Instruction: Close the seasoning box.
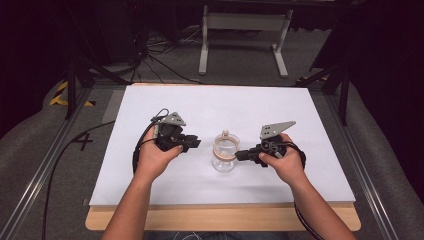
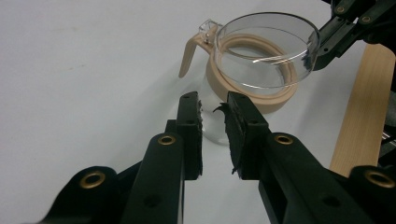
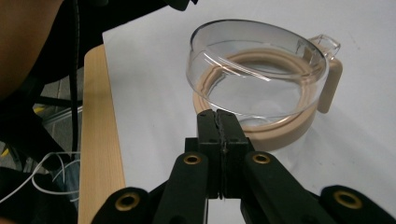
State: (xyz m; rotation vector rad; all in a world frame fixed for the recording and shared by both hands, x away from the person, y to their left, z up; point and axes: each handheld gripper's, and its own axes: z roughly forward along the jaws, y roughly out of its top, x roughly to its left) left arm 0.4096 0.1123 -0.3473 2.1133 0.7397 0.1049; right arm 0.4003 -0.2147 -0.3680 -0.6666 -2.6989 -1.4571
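Left fingers: Since nothing sits between them, the left gripper (image 2: 214, 135) has its jaws a little way apart and holds nothing.
Right fingers: The right gripper (image 3: 218, 135) has its jaws pressed flat together. Whether they pinch the jar's edge is hard to tell; no glass shows between them.
Jar: A clear glass jar (image 1: 224, 151) with a tan ring and tan clip (image 2: 188, 56) stands upright in the middle of the white table (image 1: 150, 180), between the two hands.
Which way: From the left gripper the jar lies straight ahead and close. The right gripper's tips are right at the jar's side, so the right hand (image 1: 282, 160) is nearer.
Long way: The jar stands tall, mouth up.
Views: The left gripper view shows the right gripper (image 2: 336, 37) touching the jar's far rim. The high view shows both hands.
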